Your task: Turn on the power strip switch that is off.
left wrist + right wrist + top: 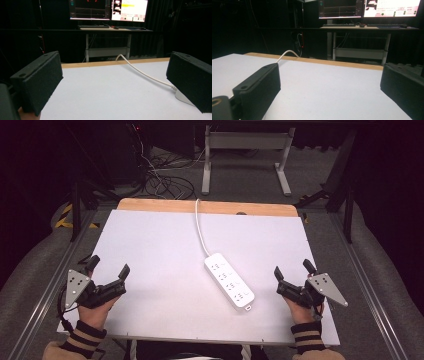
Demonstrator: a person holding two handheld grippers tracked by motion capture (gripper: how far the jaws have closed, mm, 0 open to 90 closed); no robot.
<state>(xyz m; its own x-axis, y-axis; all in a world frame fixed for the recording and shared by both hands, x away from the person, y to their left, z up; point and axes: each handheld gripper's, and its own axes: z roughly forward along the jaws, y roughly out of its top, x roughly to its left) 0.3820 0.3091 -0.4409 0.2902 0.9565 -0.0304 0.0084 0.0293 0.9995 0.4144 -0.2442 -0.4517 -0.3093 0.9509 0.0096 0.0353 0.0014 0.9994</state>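
Observation:
A white power strip (229,281) lies slanted on the white table top (165,250), its white cable (200,227) running to the far edge. My left gripper (108,266) rests at the table's left front, open, nothing between its jaws. My right gripper (293,266) rests at the right front, open and empty, just right of the strip. In the left gripper view the cable (145,73) crosses the table and the strip's end (183,98) peeks from behind the right jaw. The right gripper view shows the cable (287,54) beyond the left jaw.
A wooden strip (210,207) borders the table's far edge. Beyond it stand a white-legged desk (245,155) and tangled cables (165,182) on the floor. Monitors (107,10) glow on that desk. Metal rails (370,285) run along both sides of the table.

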